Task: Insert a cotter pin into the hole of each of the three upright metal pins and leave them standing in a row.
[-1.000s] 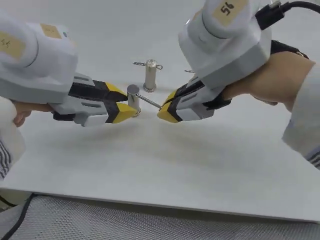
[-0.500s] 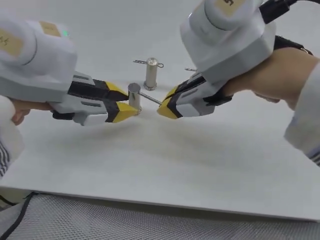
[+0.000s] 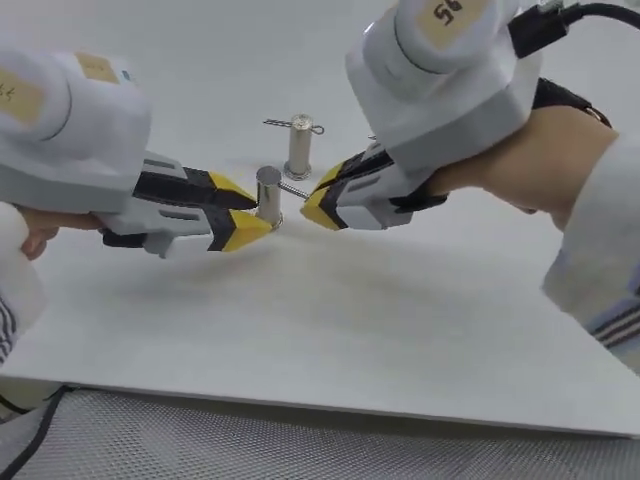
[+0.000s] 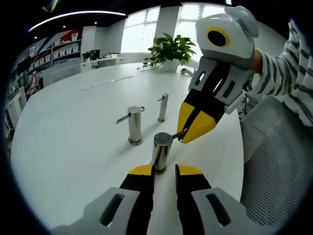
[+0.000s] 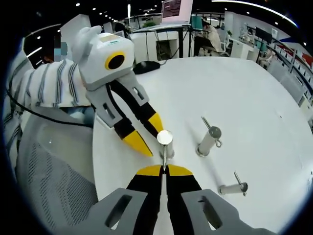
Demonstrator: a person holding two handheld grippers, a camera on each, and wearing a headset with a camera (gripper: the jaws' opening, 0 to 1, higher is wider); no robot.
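Clenched jaws of the right gripper (image 3: 312,208) hold a thin cotter pin (image 3: 293,190), its free end meeting the side of the near metal pin (image 3: 267,195) just below the cap. From the left, the left gripper (image 3: 245,215) grasps that pin's base; it stands upright on the white table (image 3: 300,330). Farther off stands a second metal pin (image 3: 300,148) with a fitted cotter pin (image 3: 292,125) through it, and a third metal pin (image 4: 163,107) stands beyond.
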